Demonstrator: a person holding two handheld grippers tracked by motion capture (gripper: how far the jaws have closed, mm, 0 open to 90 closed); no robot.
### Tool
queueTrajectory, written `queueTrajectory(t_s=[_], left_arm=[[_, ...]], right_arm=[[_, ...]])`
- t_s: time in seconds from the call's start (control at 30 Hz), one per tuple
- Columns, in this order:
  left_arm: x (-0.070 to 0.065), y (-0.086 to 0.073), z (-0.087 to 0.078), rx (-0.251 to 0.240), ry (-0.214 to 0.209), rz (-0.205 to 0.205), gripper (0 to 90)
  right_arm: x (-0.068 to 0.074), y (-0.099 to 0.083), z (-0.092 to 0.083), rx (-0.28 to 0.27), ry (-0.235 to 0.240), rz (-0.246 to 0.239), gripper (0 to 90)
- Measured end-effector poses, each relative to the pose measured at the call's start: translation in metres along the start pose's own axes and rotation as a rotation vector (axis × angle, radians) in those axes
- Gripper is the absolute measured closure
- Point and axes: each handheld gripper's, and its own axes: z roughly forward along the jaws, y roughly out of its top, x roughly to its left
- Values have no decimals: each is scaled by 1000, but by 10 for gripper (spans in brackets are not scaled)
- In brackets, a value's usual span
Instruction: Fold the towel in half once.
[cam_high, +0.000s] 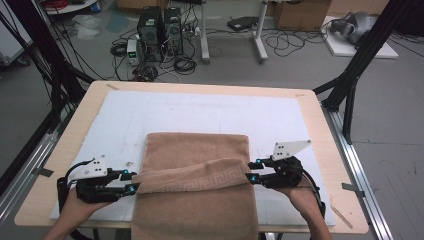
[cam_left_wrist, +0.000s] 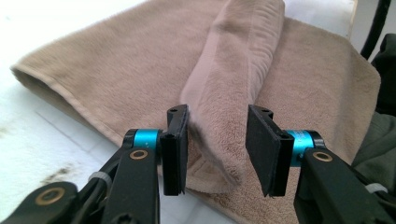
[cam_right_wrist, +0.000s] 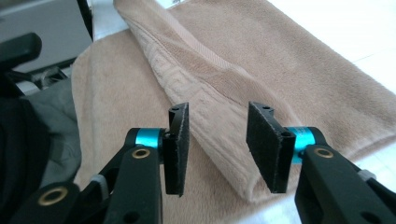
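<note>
From the high view, the fold looks just laid: a tan towel lies on the white mat of the worktop, its near part hanging over the front edge, with a patterned hem folded across its middle, and the left gripper and right gripper sit at the two ends of that ridge. In the left gripper view the jaws stand apart around the plush, rounded fold, pads not pressing it; next I'd judge both hands must draw clear without dragging it. The right gripper view matches: jaws apart beside the key-patterned band
</note>
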Motion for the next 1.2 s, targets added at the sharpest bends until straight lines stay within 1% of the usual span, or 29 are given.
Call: queueTrajectory(t_s=[0.03,0.13,0.17,0.23,0.27,0.3,0.37,0.43,0.47,0.5,0.57,0.6,0.63,0.67,0.7,0.77,0.8,0.83,0.87,0.9,0.97,1.0,1.03,1.07,1.1,1.13,1.17,1.2], left_arm=[[1,0,3,6,4,-6,590],[7,2,10,22,20,-31,572],[8,3,13,23,30,-41,563],[13,7,17,42,39,-53,552],[14,10,18,45,44,-55,549],[15,14,19,41,51,-59,548],[16,23,18,33,57,-53,546],[17,31,18,44,60,-45,548],[19,33,20,50,51,-54,549],[21,34,22,71,41,-63,549],[23,31,30,133,10,-78,549],[23,28,34,158,-10,-81,549],[23,26,36,174,-19,-80,555],[22,23,38,195,-24,-63,594],[21,20,39,198,-39,-60,660],[19,18,40,218,-54,-49,767],[15,18,40,222,-62,-30,821],[12,19,39,215,-64,-20,855],[9,19,37,204,-65,-12,866],[7,20,34,197,-65,-4,869],[-2,20,24,160,-76,5,872],[-6,19,19,143,-85,8,872],[-13,18,12,118,-103,8,871],[-16,18,7,111,-113,15,869],[-21,18,2,103,-121,19,853],[-24,18,-2,96,-124,24,812],[-26,19,-5,97,-113,30,764],[-27,20,-7,106,-95,33,714]], right_arm=[[-3,1,4,9,-10,1,564],[-11,4,18,60,-45,37,513],[-14,6,23,70,-57,46,510],[-20,9,32,88,-60,60,494],[-24,12,38,98,-64,65,494],[-26,14,42,109,-70,61,494],[-32,19,50,123,-78,69,490],[-37,24,57,140,-80,72,484],[-40,25,61,152,-78,78,474],[-42,25,65,162,-65,94,462],[-46,24,71,180,-48,108,431],[-48,22,74,190,-26,124,420],[-50,19,76,199,8,145,432],[-50,17,77,210,23,150,494],[-48,15,77,226,35,128,568],[-44,13,76,239,70,115,710],[-43,12,75,238,82,102,762],[-39,11,73,236,97,87,791],[-35,12,70,232,97,74,799],[-31,12,67,228,96,58,806],[-22,12,59,215,102,32,810],[-14,11,52,204,103,15,809],[-9,10,47,189,111,1,806],[1,8,37,168,121,-16,797],[7,7,31,151,131,-27,776],[13,5,22,130,133,-38,741],[19,3,14,116,129,-37,736],[24,3,4,93,113,-46,724]])
